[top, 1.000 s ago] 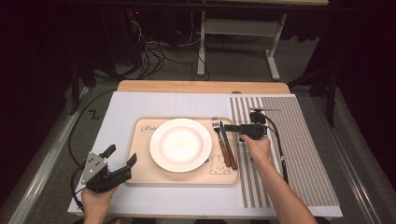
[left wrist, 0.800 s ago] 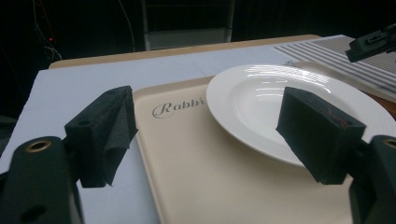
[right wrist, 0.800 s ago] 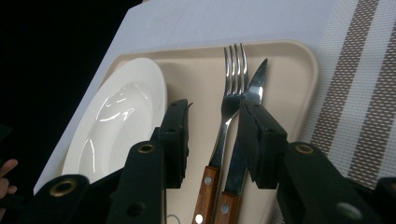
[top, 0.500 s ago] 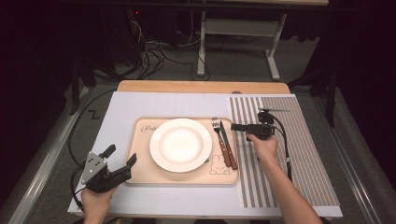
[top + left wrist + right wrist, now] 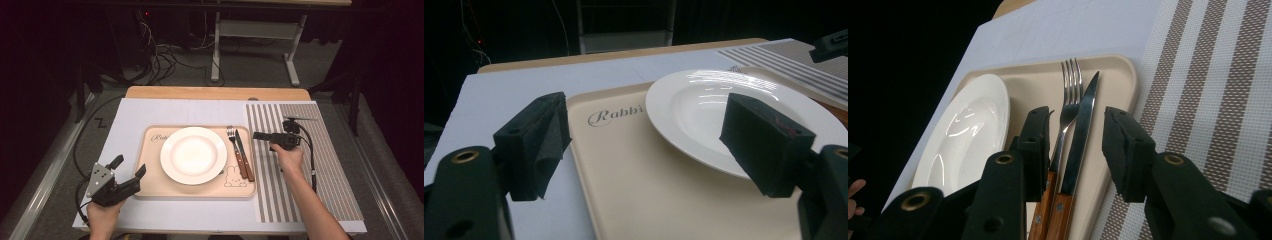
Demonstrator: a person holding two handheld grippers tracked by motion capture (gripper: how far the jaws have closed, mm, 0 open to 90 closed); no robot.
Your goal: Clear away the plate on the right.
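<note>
Beige tray sits mid-table as the landmark, with a white plate at its centre and, along its right edge, a fork and a knife lying side by side, wooden handles toward the person. Just off the tray's right edge, over the striped placemat, hangs the right hand-held gripper, its jaws parted with nothing between them, pointing toward the cutlery; its own view lines the knife and fork up in the gap between those jaws. At the tray's near-left corner waits the left hand-held gripper, jaws wide apart and empty, facing the plate.
</note>
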